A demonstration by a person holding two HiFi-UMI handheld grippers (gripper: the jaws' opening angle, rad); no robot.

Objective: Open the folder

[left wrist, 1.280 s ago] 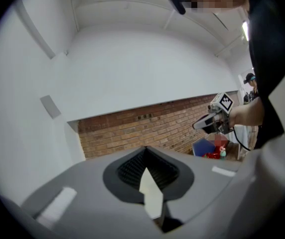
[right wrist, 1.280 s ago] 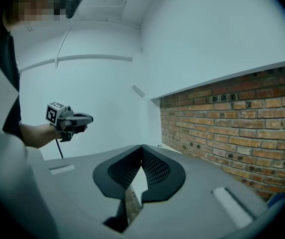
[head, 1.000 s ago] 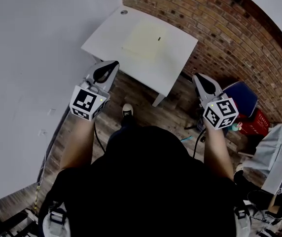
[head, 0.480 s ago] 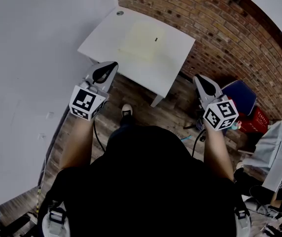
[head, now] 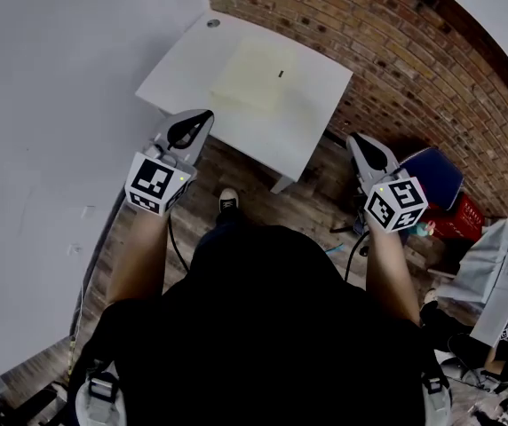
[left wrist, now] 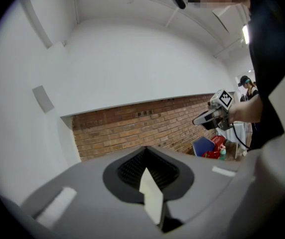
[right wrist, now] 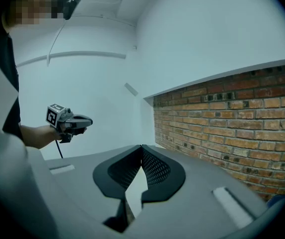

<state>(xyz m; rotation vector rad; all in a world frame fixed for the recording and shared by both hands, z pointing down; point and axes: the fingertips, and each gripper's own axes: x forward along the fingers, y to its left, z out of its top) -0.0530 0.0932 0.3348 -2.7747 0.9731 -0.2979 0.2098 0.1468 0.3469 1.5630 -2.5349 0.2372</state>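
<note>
The yellow folder is shown only in the head view. The left gripper and right gripper are clenched empty. The table is framed further left than before.

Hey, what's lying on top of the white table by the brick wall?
A pale yellow folder lies flat on the white table, a small dark mark on its cover. Whatever is inside the folder is covered.

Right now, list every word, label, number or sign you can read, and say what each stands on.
No words or numbers can be read in any view.
Cubes on the left tongs and right tongs: black-and-white square patterns, no letters.
Folder on the white table: one small dark mark, too small to read.
White box: dark print, too blurred.
</note>
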